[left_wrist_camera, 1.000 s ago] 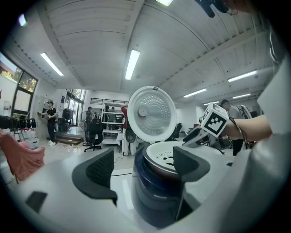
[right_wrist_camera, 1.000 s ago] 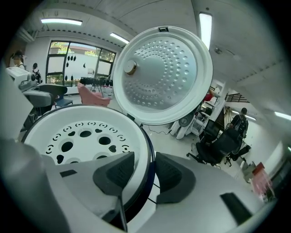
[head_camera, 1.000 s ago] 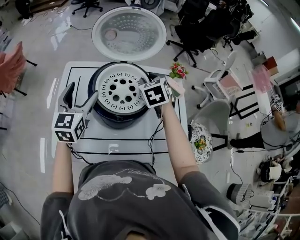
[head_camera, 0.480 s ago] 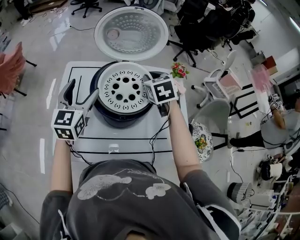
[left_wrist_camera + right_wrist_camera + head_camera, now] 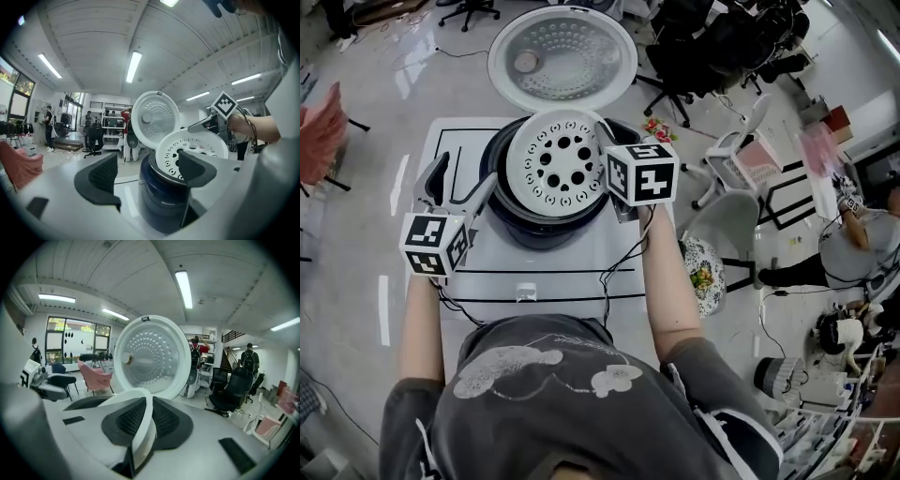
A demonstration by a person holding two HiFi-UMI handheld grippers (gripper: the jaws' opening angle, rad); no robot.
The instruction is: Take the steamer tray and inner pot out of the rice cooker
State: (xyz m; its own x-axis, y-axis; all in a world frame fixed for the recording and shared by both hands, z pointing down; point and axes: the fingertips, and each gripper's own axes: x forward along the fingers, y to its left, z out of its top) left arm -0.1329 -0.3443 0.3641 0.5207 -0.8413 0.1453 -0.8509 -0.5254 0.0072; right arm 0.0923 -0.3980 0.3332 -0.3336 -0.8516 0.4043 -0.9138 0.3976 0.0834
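- White plastic fills the gap of my right gripper [image 5: 143,416]: its jaws have just been closing, and the rim of the steamer tray [image 5: 125,398] now stands edge-on between the pads, clamped.
- Just to my left, my left gripper [image 5: 147,176] is empty, with its jaws wide apart. It sits low over the table [image 5: 544,281], pointing roughly level at the left flank of the rice cooker [image 5: 161,201] and close beside it without gripping it.
- The tray [image 5: 555,167] is a round perforated disc, so it has no long axis to line up. What matters is its tilt.
- I hold its right edge high, and its face slopes down towards my left. Its low left edge is at the cooker's mouth, and I cannot tell whether it touches the rim there.
- That free low edge lies towards my left gripper, which is the nearer hand to it. I judge the lift must either carry on up and to the right until that edge clears, or the left jaws must take it.
- The inner pot is below the tray, inside the cooker, and hidden from me. I judge it has not yet been taken out.
- Beyond all this the lid [image 5: 562,58] stands open at the back, well clear of the tray's path.
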